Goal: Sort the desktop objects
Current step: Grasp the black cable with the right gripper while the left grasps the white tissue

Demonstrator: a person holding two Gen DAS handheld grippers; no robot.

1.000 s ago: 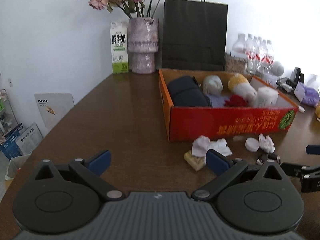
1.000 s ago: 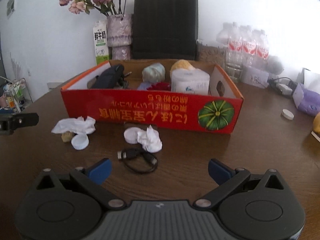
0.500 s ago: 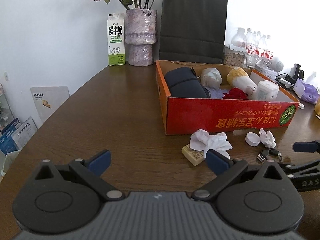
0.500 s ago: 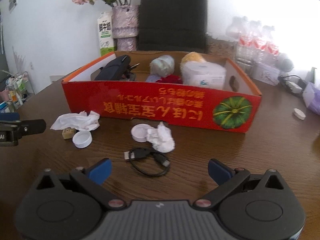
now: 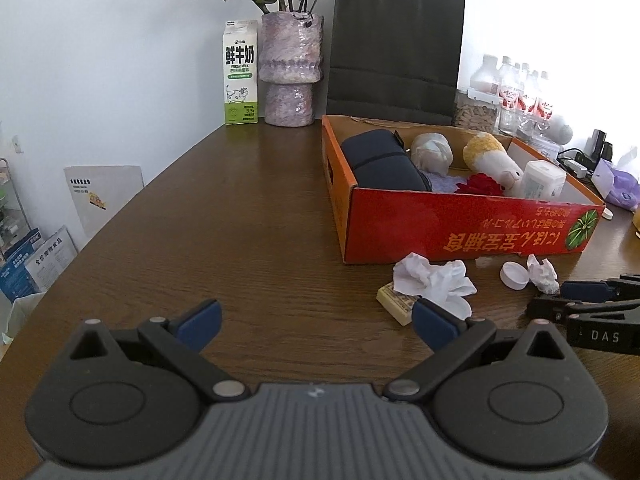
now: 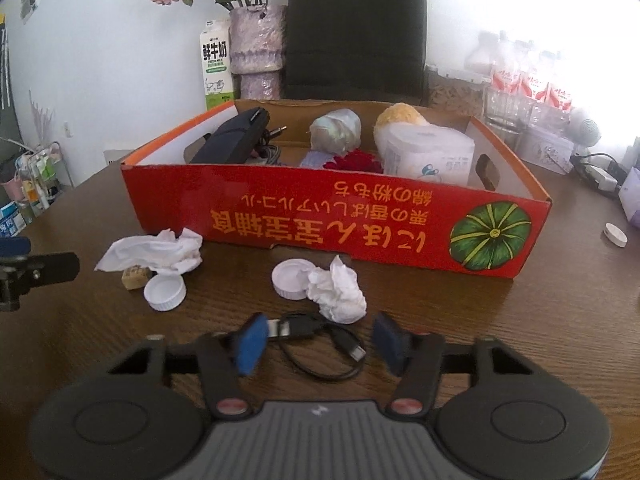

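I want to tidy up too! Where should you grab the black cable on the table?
Grab the black cable across its coiled loop, coming from above and the near side. It lies flat and thin, so pinching both strands together is probably easiest. The right gripper already straddles it, jaws closing, pads not yet touching.

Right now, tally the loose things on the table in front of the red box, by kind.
Crumpled tissues: 2
White caps: 2
Black cable: 1
Small tan block: 1
Total: 6
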